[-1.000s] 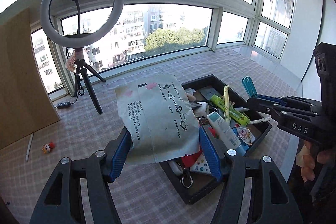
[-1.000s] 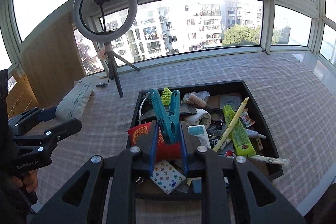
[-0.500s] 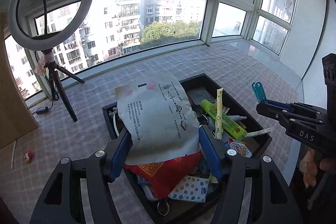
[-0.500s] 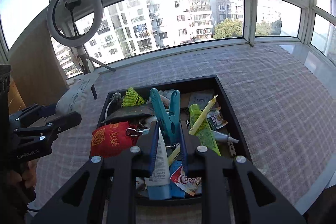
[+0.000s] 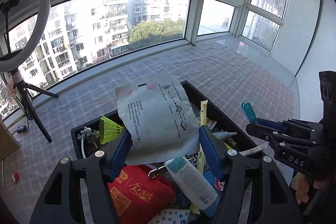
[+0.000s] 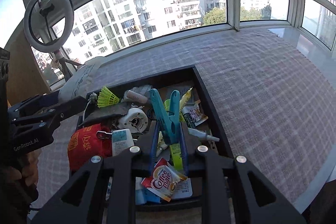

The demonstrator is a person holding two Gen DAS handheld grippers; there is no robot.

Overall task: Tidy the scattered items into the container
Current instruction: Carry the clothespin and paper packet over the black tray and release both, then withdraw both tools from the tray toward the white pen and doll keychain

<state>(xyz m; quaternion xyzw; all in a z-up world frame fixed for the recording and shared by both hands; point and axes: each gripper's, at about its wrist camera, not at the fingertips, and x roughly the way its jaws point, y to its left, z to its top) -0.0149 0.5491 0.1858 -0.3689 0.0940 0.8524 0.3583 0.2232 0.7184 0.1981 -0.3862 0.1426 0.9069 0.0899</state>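
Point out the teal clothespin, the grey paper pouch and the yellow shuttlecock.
teal clothespin [image 6: 168,119], right wrist view, on its body near the pivot.
grey paper pouch [image 5: 159,119], left wrist view, middle of its printed face.
yellow shuttlecock [image 6: 108,97], right wrist view, on its skirt.

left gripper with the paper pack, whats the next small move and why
Probably lower a little and open. The left gripper is shut on the grey paper pack, which hangs above the black tray, over the red pouch and white tube, so a release should land inside.
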